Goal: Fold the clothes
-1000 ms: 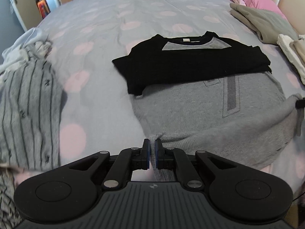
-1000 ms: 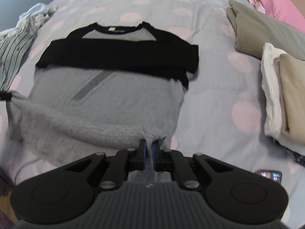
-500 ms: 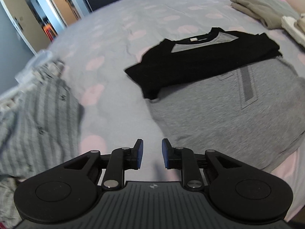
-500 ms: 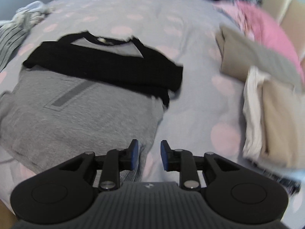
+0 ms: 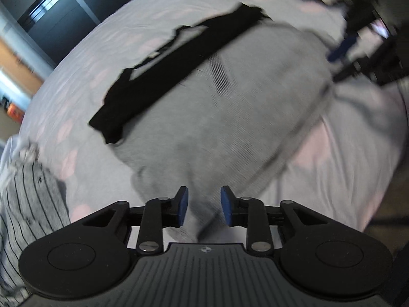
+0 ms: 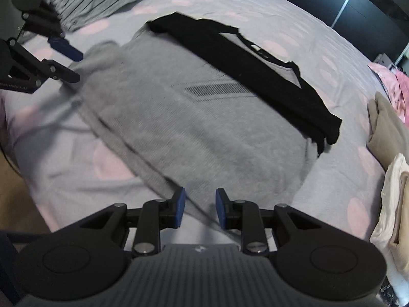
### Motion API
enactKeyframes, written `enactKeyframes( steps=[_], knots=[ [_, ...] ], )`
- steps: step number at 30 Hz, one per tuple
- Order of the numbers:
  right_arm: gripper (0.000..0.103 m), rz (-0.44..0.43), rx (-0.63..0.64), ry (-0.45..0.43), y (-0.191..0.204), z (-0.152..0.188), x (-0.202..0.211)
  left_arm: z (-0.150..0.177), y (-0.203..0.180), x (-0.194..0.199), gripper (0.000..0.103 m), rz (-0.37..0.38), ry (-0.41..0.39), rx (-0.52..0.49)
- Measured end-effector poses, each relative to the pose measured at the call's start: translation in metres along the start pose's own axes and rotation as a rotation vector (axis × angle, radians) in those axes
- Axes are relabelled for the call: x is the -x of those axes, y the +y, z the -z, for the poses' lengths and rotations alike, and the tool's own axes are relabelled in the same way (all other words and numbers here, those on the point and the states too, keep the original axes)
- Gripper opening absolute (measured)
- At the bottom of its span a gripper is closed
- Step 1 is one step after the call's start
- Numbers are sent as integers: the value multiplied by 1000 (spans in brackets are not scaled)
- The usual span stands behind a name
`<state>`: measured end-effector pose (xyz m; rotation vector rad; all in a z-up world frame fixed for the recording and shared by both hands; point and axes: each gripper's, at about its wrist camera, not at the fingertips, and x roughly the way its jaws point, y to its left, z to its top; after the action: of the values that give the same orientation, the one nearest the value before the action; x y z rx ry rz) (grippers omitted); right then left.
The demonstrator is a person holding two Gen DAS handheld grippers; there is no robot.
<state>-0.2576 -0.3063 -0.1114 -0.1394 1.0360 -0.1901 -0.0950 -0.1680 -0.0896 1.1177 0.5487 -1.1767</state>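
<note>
Across both wrist views one lilac bedspread with pale pink spots [image 6: 294, 7] is seen, and every garment is laid on it. One grey knitted sweater with black sleeves [image 6: 204, 128] is spread flat near the middle, its black sleeves folded across the chest below the collar. One grey striped garment [image 5: 28, 204] is heaped at the bedspread's edge, well apart from the sweater. One stack of folded clothes in beige and cream [image 6: 393, 179] is kept at the opposite side, with a crumpled pink fabric [image 6: 393, 79] beyond it; how many pieces the stack holds cannot be told.

Two grippers are counted. The left gripper [image 5: 202, 206] is held over one bottom corner of the sweater, its blue pads parted and still widening; grey cloth is seen under the gap, but nothing is pinched. The right gripper [image 6: 198, 207] is held over the other bottom corner, jaws likewise opening, the hem lying loose beneath them.
</note>
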Motion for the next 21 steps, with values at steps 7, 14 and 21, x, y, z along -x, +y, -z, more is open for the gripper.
enactKeyframes(
  steps=[7,14,21],
  knots=[
    [31,112,90,-32,22,9,-10,16,-34,-15,27,-144,-10,-201],
    [21,159,198,-80,36,14,-14,32,-51,-23,27,-212,5,-367],
    [1,171,184,-112,31,15,-5,33,-50,-23,8,-278,2,-410]
  ],
)
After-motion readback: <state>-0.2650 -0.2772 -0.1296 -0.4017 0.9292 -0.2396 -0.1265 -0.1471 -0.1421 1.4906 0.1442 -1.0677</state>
